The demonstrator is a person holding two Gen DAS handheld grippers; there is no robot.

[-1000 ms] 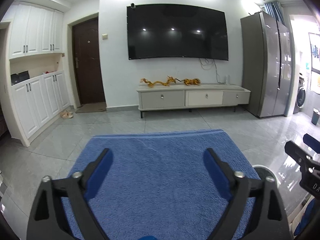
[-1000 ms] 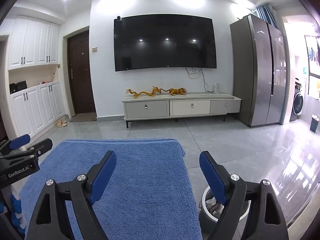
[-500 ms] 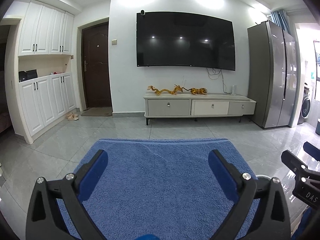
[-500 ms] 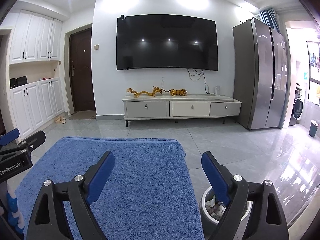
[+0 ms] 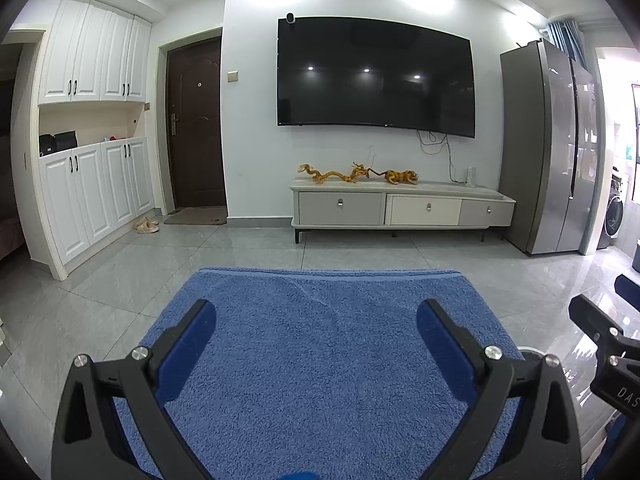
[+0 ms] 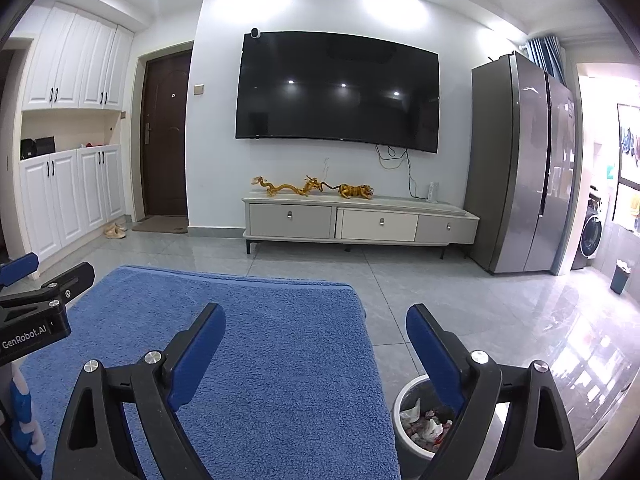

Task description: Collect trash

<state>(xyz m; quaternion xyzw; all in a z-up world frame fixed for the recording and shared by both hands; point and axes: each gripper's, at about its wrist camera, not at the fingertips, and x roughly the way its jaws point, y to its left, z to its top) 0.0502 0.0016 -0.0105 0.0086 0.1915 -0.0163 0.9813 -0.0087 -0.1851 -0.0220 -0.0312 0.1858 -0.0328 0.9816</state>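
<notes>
Hovering over the blue towel-covered bench (image 5: pixel 320 360), the left claw (image 5: pixel 316 332) and right claw (image 6: pixel 316 336) are held wide apart, empty. Crumpled trash, possibly paper (image 6: pixel 420 424), is seen in the white bin (image 6: pixel 400 408) beside the bench.

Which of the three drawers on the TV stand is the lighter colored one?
The middle drawer on the TV stand: it is cream white, while the left drawer and right drawer are grey.
</notes>
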